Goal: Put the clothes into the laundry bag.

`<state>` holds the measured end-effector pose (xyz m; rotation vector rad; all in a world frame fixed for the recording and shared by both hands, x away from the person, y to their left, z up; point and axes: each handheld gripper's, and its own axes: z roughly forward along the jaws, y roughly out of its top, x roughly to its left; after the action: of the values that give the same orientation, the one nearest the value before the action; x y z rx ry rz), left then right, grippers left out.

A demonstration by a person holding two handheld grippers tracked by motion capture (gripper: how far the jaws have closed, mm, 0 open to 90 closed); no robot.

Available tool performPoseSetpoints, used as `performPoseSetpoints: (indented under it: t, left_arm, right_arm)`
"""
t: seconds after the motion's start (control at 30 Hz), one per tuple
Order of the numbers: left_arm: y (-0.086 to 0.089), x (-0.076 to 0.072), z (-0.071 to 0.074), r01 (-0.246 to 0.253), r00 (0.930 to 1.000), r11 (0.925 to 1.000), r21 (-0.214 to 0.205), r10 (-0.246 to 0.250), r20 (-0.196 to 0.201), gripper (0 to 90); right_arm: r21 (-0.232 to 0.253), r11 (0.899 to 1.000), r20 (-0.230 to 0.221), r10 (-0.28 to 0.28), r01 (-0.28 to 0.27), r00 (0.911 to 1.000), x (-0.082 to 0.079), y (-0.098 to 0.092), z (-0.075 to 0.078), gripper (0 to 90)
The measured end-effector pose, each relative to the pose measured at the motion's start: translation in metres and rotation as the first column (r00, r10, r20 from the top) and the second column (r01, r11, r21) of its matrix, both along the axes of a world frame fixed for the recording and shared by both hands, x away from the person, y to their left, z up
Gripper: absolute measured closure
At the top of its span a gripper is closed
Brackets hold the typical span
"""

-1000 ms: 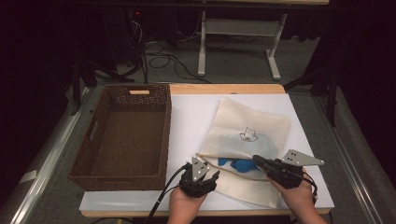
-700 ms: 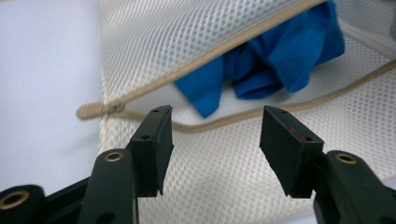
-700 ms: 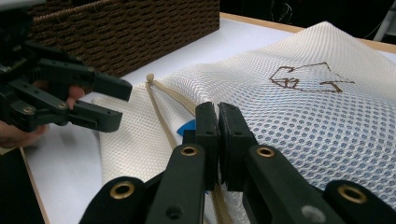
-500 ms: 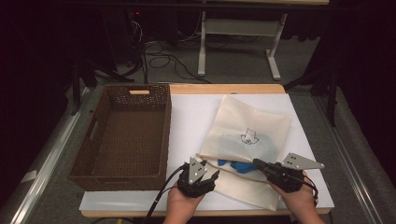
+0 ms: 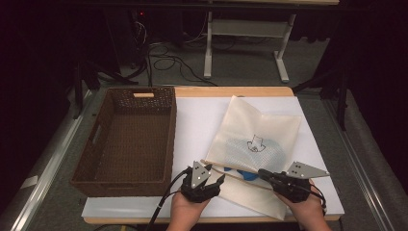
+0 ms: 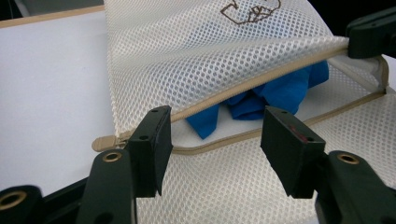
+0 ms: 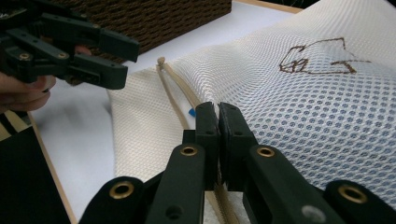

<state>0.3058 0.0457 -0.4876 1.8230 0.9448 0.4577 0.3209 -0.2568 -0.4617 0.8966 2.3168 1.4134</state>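
Evidently got only partway: found the cream mesh zip-up bag [image 5: 260,130] lying on the white table sheet [image 5: 197,125] just to the right of the brown woven basket [image 5: 169,139], with its near mouth already unzipped. Saw the crumpled blue cloth [image 6: 280,95] inside the bag, peeking out through the gap. Had the upper zip edge pinched tight in the right gripper [image 7: 217,121], at the end of the mouth farther from the basket, and so lifted clear of the lower edge. Had the left gripper [image 6: 215,126] at the end of the mouth nearer the basket, with jaws about halfway apart and just opened a little, set either side of the zip edges but pressing on nothing. Judged as done: unzipping and propping the mouth. Judged as left: reaching in, gripping the cloth, drawing it out, most likely carrying it over to the basket. Found the basket itself bare inside, down to its woven floor
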Motion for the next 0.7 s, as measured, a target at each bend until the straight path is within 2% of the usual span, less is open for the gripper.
performPoseSetpoints:
  t: [0.2,0.33,0.5,0.63,0.7]
  left_arm:
    - [0.002,0.0,0.001,-0.011,0.9999,0.9999,-0.003,0.011,0.006,43.3]
    - [0.006,-0.001,0.003,-0.017,0.9998,0.9998,-0.01,0.017,0.01,43.5]
    - [0.008,-0.002,0.004,-0.021,0.9998,0.9996,-0.017,0.021,0.008,43.5]
    - [0.008,-0.003,0.005,-0.023,0.9997,0.9991,-0.035,0.023,0.004,43.5]
    - [0.008,-0.004,0.006,-0.023,0.9997,0.9993,-0.031,0.023,0.009,43.5]
  right_arm:
    - [-0.033,0.999,-0.017,0.018,-0.018,0.9997,-0.001,0.005,-0.006,88.3]
    - [-0.068,0.997,-0.051,0.026,-0.029,0.9984,0.002,0.008,-0.016,88.3]
    - [-0.146,0.988,-0.084,0.037,-0.049,0.9958,0.005,0.015,-0.028,88.2]
    - [-0.171,0.983,-0.11,0.04,-0.059,0.9931,0.007,0.016,-0.033,88.2]
    - [-0.182,0.981,-0.119,0.04,-0.062,0.992,0.008,0.017,-0.035,88.2]
